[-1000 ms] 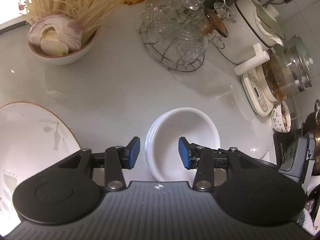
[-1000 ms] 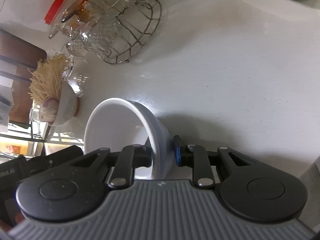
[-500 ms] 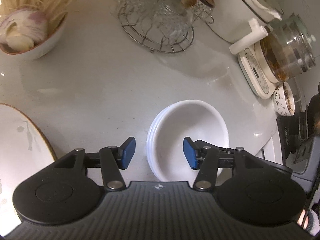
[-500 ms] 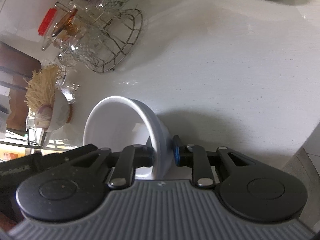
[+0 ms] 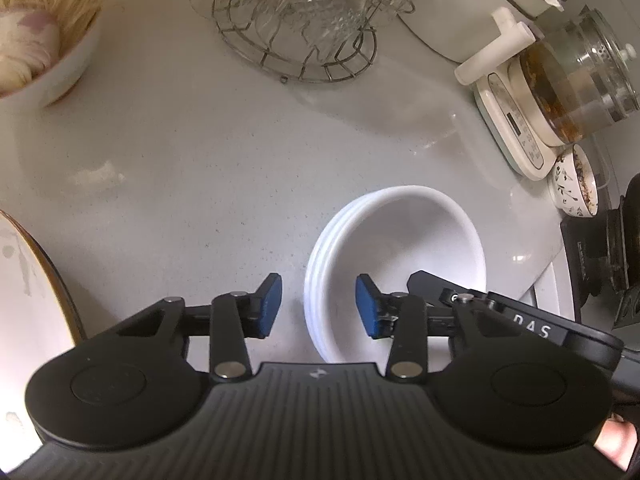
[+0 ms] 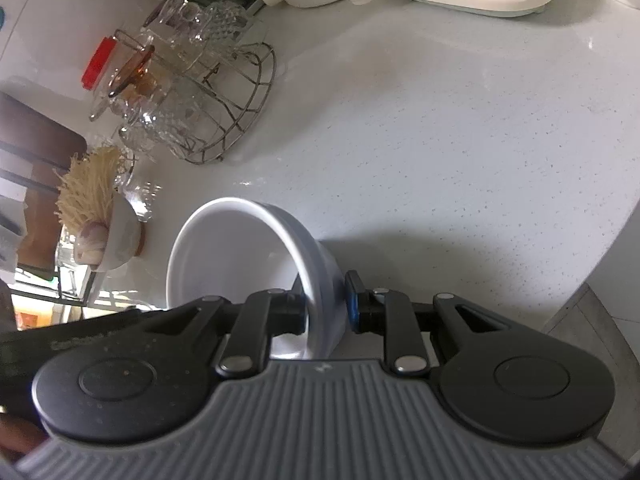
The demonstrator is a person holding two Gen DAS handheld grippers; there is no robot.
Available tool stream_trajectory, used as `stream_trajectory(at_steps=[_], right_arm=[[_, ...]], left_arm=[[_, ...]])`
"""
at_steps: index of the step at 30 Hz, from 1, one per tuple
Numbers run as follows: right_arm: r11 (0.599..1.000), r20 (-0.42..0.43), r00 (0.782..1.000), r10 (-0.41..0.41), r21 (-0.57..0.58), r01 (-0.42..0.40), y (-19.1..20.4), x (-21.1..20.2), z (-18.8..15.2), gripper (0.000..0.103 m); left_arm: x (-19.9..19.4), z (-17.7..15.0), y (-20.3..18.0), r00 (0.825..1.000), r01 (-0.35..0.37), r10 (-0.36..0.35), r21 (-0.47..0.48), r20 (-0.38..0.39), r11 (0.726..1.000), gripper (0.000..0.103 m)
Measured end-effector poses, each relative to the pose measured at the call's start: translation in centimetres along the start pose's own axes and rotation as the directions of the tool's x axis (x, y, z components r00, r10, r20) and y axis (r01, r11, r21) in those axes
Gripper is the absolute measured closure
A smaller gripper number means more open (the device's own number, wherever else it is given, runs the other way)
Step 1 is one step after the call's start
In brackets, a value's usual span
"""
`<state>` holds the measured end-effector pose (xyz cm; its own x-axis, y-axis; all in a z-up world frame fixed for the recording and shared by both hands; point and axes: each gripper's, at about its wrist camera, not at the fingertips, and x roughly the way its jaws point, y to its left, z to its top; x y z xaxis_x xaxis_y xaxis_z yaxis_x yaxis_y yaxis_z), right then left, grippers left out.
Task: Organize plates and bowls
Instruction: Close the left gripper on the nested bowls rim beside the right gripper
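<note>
A stack of white bowls sits on the pale counter, seen from above in the left wrist view. My left gripper is open and empty, its blue pads on either side of the stack's near left rim. My right gripper is shut on the rim of the white bowls; its black body shows in the left wrist view at the stack's right side. A large plate with a gold rim lies at the left edge.
A wire rack of glassware stands at the back. A bowl of noodles and onion is back left. A glass kettle on its base, a white pot and a patterned cup stand right. The counter edge curves right.
Both grippers have moved forward over the counter, so the rack and kettle look nearer. The right gripper keeps its hold on the bowl rim and now shows beside the stack in the left view.
</note>
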<state>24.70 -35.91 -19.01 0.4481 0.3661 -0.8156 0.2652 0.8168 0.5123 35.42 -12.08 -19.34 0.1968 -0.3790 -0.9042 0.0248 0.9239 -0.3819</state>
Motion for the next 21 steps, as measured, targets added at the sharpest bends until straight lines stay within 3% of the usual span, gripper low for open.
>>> stream_trajectory(at_steps=[13,21], right_arm=[[1.0,-0.032,0.999,0.016,-0.023,-0.017,-0.8,0.0,-0.1,0.081],[0.999,-0.053,0.998,0.03,-0.042,-0.033,-1.7,-0.3,0.0,0.081]], left_arm=[[1.2,-1.2,0.7,0.999,0.051,-0.05,-0.117,0.009,0.992,0.067],[2.0,-1.7,0.2,0.999,0.042,-0.041,-0.153,0.01,0.987,0.072]])
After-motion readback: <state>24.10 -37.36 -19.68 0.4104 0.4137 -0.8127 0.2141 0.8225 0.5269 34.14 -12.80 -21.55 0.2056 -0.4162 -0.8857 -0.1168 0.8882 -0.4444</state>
